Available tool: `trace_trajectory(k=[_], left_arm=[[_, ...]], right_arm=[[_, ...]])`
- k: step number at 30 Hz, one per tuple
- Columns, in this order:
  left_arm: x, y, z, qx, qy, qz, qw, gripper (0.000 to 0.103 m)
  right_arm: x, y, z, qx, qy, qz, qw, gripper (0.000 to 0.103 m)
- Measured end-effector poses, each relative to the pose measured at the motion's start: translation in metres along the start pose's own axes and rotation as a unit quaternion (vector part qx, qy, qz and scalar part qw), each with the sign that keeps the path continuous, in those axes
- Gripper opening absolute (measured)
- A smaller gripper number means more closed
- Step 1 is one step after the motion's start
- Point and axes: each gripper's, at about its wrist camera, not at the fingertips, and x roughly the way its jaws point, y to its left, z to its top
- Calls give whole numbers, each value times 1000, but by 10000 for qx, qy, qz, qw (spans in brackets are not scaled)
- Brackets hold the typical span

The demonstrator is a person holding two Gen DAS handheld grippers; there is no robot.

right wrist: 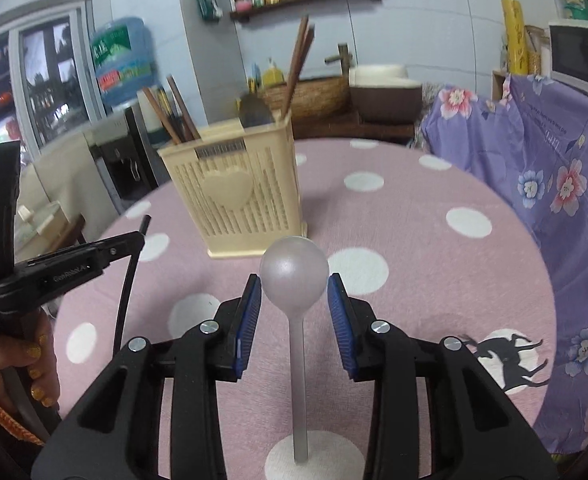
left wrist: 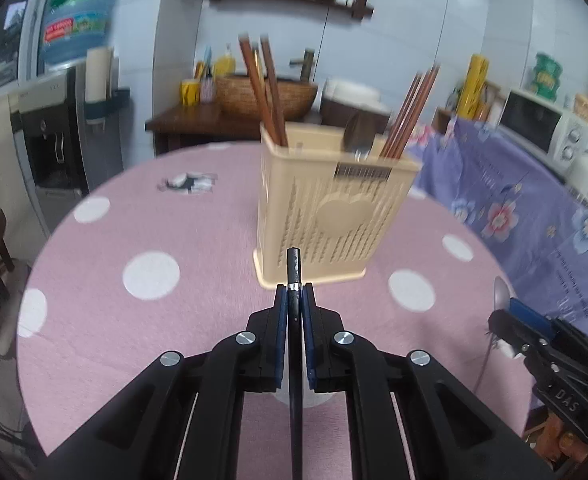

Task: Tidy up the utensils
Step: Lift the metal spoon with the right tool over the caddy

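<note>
I counted one cream plastic utensil holder point(left wrist: 326, 216) on the pink table point(left wrist: 142, 216), a slatted box with a raised heart on its face, standing upright near the middle of the polka-dot cloth. Inside it I saw two thick brown chopsticks point(left wrist: 264, 92) leaning at one end, a bundle of thinner reddish chopsticks point(left wrist: 410, 114) at the other, too blurred for me to count, and one metal spoon point(left wrist: 359, 132) between them with its bowl up. My left gripper point(left wrist: 294, 300) was clamped on one slim black chopstick point(left wrist: 293, 268), glossy with a silver band, its tip pointing toward the holder's base. My right gripper point(right wrist: 294, 292) had its blue ribbed pads spread wide, gripping nothing; between them lay one frosted grey spoon point(right wrist: 294, 276), round bowl forward and straight handle toward me, flat on the cloth just short of the holder point(right wrist: 234, 196). The cloth looked like soft felt, with white dots.
</note>
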Motion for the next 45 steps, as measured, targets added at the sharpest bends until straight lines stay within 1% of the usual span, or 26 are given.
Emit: trace_trajectory(k=[1,3,6,8,15,16,18,19,20,21,22,24,26,29,31,34,36,43,45], left_arm=[[-13,-1,3,13,-186,-2,9998,9],[-28,-2,5,0,-440,-22,9990,9],[-40,-4,8,-24,-682,-51,9977,8],[-40,-3,8,-48,-704,-25,9975,8],[-37,-1,10,-84,-708,-32,9974,8],[-37,-1,10,-76,-709,-30,9974,8],[-36,0,11,-66,-716,-28,9974,8],[-37,0,11,-64,-718,-31,9974,8],[-37,0,11,-66,-726,-34,9973,8],[-37,0,11,-61,-734,-40,9973,8],[-37,0,12,-64,-738,-44,9972,8],[-38,0,12,-67,-741,-55,9972,8],[-39,0,11,-56,-755,-60,9971,8],[-42,-1,10,-55,-769,-66,9970,8],[-42,-1,10,-58,-774,-72,9970,8],[-44,-1,9,-49,-779,-83,9969,8],[-44,-1,9,-43,-774,-90,9969,8],[-43,-2,10,-35,-761,-129,9970,8],[-42,-2,10,-39,-756,-133,9970,8]], right_arm=[[-7,1,1,-11,-102,7,9999,35],[-14,5,1,-51,-215,31,9998,35],[-15,10,0,-133,-284,28,9995,35],[-13,12,-1,-145,-262,84,9995,10],[-4,11,-5,-185,-180,-36,9997,10],[-2,8,-4,-163,-181,-129,9996,10],[7,-3,-3,-50,-69,-180,9998,14],[12,-8,-3,37,22,-168,9998,22],[21,-14,-2,127,164,-139,9997,33],[28,-15,-4,121,274,-128,9995,37],[38,-15,-5,43,397,-143,9991,39],[55,-10,-7,-180,529,-141,9983,39],[81,-1,-7,-484,843,-28,9953,39],[117,6,-7,-664,1195,-38,9906,40],[137,6,-6,-702,1341,-155,9884,40],[162,8,-4,-761,1656,-213,9830,44],[172,9,-4,-833,1733,-392,9806,44],[191,8,4,-716,1700,-443,9818,44],[193,10,5,-740,1705,-418,9817,38]])
